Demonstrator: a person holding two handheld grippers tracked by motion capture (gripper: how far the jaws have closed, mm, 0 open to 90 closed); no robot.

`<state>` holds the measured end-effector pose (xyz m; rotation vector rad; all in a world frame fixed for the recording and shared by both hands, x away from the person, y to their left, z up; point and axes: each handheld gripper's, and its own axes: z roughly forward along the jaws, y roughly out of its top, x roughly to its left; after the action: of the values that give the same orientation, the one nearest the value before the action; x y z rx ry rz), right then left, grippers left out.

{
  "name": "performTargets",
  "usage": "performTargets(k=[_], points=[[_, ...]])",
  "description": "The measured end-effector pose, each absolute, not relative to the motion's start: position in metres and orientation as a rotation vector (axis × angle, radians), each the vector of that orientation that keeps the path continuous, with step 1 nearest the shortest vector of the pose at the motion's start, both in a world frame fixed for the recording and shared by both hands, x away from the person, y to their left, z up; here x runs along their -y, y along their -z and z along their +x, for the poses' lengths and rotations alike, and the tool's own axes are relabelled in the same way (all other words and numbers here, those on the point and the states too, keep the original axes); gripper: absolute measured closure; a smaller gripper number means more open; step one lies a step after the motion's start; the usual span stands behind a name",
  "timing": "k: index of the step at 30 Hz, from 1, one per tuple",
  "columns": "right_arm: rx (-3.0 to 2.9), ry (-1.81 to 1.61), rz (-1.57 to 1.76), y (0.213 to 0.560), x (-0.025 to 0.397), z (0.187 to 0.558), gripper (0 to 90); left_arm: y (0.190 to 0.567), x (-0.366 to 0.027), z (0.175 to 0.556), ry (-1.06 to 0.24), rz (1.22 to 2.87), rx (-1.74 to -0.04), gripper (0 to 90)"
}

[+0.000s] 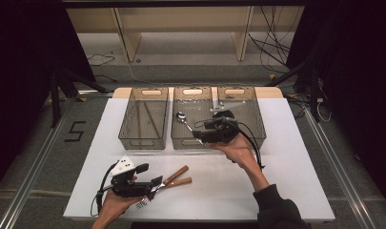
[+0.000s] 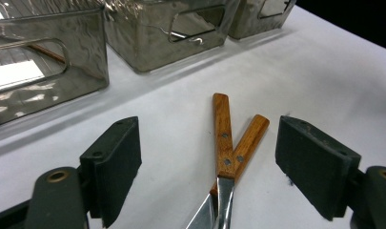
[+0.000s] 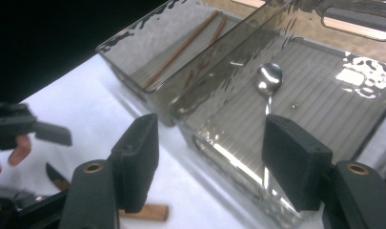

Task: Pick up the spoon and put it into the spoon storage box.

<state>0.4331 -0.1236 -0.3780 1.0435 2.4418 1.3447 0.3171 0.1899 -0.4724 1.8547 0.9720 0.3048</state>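
The left claw [image 2: 207, 167] is released, its two black jaws spread wide low over the surface, one on each side of two wooden-handled utensils [image 2: 226, 143] that lie crossed between them, untouched. From above, the same left claw [image 1: 155, 183] sits at the near left of the surface with the two wooden handles [image 1: 176, 177] pointing away to the right, their metal ends at the jaws.

The right claw [image 3: 209, 162] is also released, jaws apart and holding nothing, hovering at the near wall of the middle bin [image 3: 324, 100]. One spoon [image 3: 268, 83] lies inside that bin, bowl away from the claw. From above, the right claw [image 1: 200, 133] hangs over the front edge of the middle bin [image 1: 181, 138], with the spoon [image 1: 183, 119] just beyond it.

There are three clear bins in a row at the far side of the surface. The left bin [image 1: 143, 140] holds two thin brown sticks [image 3: 186, 45]. What the right bin [image 1: 257, 114] holds cannot be told.

The surface [image 1: 286, 181] is white and flat. Around it are a grey floor with a "5" marked [image 1: 75, 131] on the left, metal rails, loose cables and a wooden frame behind, all in a dark room.
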Motion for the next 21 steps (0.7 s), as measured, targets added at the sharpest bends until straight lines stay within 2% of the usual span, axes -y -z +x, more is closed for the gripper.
performTargets(k=[21], points=[[-2.411, -1.446, 0.956, 0.41, 0.167, 0.365, 32.9, 0.462, -0.182, 0.332, -0.254, 1.944, -1.012, 23.5]])
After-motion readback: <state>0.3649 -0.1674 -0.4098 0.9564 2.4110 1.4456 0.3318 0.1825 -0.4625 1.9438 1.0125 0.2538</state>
